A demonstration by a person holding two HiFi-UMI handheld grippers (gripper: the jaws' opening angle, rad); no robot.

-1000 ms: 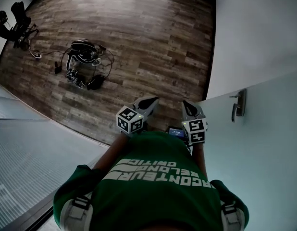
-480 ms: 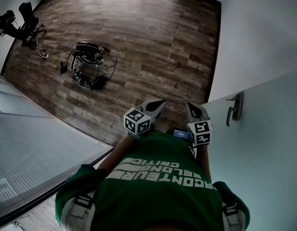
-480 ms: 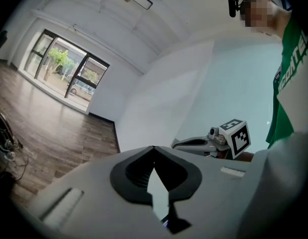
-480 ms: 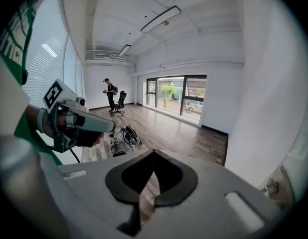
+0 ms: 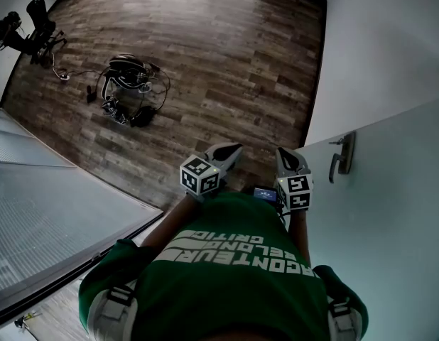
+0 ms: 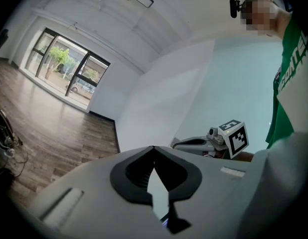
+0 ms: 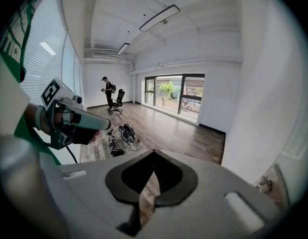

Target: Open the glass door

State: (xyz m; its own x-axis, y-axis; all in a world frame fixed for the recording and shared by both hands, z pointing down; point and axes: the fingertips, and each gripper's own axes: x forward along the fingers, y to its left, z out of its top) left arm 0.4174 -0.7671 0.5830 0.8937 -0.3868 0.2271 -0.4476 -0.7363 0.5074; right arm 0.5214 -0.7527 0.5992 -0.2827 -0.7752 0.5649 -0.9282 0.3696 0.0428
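Note:
The glass door (image 5: pixel 390 212) is a pale frosted panel at the right of the head view, with a metal lever handle (image 5: pixel 339 158) near its edge. My right gripper (image 5: pixel 285 153) is held out in front of the green shirt, left of the handle and apart from it, jaws shut on nothing. My left gripper (image 5: pixel 234 148) is beside it, also shut and empty. In the right gripper view the handle (image 7: pixel 266 184) shows low at the right, past my shut right gripper (image 7: pixel 153 152). In the left gripper view my left gripper (image 6: pixel 153 147) points at the white wall and the door (image 6: pixel 233 83).
A white wall (image 5: pixel 383 41) meets the door's edge. A heap of cables and gear (image 5: pixel 127 91) lies on the wooden floor at the left. A frosted glass partition (image 5: pixel 49 212) runs along the lower left. A person (image 7: pixel 108 88) and an office chair (image 7: pixel 116 103) stand far off.
The person has shifted across the floor with both grippers. In the head view the door handle now sits a little closer to the right gripper. Both jaws stayed shut.

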